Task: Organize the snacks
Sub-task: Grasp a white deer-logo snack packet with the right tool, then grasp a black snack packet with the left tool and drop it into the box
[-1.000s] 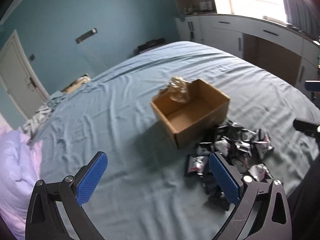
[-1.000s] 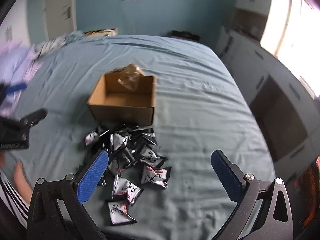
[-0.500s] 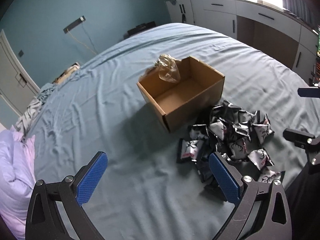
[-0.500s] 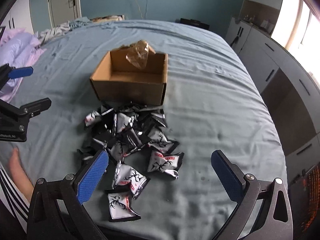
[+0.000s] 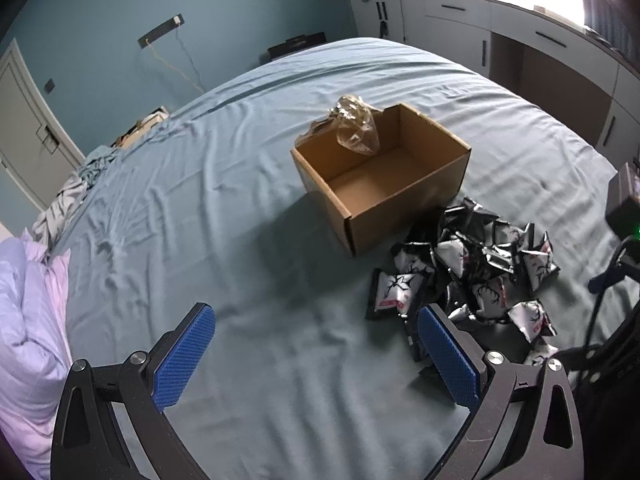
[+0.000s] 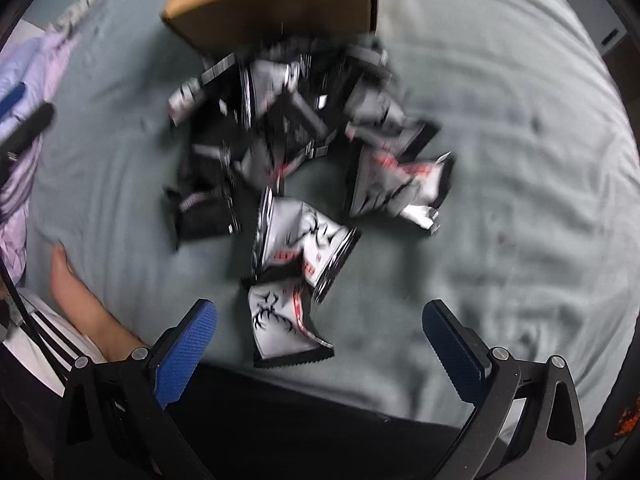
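An open cardboard box (image 5: 384,184) stands on the blue bed sheet (image 5: 248,240), with a crumpled clear plastic bag (image 5: 354,124) on its far rim. Several black-and-white snack packets (image 5: 476,268) lie heaped in front of it. My left gripper (image 5: 316,356) is open, low over bare sheet left of the heap. My right gripper (image 6: 318,354) is open and hovers close above the nearest snack packet (image 6: 280,324); the heap (image 6: 304,132) and the box (image 6: 276,0) lie beyond, blurred.
A lilac duvet (image 5: 28,320) is bunched at the bed's left edge. White cabinets (image 5: 500,32) line the far right wall. A person's forearm (image 6: 84,304) rests on the near edge of the bed, left of my right gripper.
My right gripper has dropped and tipped down toward the packets, which now fill its blurred view. My left gripper has moved slightly closer to the box and heap.
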A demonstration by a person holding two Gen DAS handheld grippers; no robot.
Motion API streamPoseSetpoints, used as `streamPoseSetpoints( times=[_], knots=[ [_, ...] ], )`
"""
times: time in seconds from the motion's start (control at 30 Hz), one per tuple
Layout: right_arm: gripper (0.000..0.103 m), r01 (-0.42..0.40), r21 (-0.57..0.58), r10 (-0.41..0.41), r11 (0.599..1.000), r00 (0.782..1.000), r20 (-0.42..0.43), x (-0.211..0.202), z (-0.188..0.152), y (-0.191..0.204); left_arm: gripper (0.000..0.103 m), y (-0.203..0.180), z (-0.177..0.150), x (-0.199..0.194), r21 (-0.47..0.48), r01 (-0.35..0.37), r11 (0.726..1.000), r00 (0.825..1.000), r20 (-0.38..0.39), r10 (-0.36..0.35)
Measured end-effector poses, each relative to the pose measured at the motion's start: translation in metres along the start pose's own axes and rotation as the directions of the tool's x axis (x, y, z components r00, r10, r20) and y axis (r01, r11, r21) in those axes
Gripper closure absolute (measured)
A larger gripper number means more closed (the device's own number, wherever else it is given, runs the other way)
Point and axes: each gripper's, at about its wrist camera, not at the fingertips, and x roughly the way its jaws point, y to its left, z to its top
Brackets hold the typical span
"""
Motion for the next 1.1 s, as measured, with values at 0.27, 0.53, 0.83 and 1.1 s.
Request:
streamPoseSetpoints(
  times=[0.27, 0.53, 0.83, 1.1],
  knots=[
    [0.017, 0.036, -0.154, -0.066, 0.987, 0.979, -0.194, 0.049, 0.018, 0.036, 0.000, 0.011, -0.001, 0.007, -0.055, 0.018, 0.998, 0.999, -0.034, -0.019],
    [0.066, 0.047, -0.231, -0.086, 0.972, 0.983, -0.162, 0.041, 0.021, 0.049, 0.000, 0.019, -0.001, 0.012, -0.094, 0.020, 0.995, 0.998, -0.053, -0.025],
    [0.067, -0.161, -0.113, 0.186, 0.980, 0.947, 0.261, -0.060, 0.027, 0.007, 0.000, 0.013, -0.003, 0.019, -0.084, 0.041, 0.996, 0.995, -0.087, -0.048],
    [0.067, -0.224, 0.106, 0.132, 0.969, 0.828, 0.545, -0.079, 0.005, -0.039, 0.000, -0.034, -0.017, 0.039, 0.096, 0.127, 0.987, 0.973, -0.208, -0.105]
  ],
)
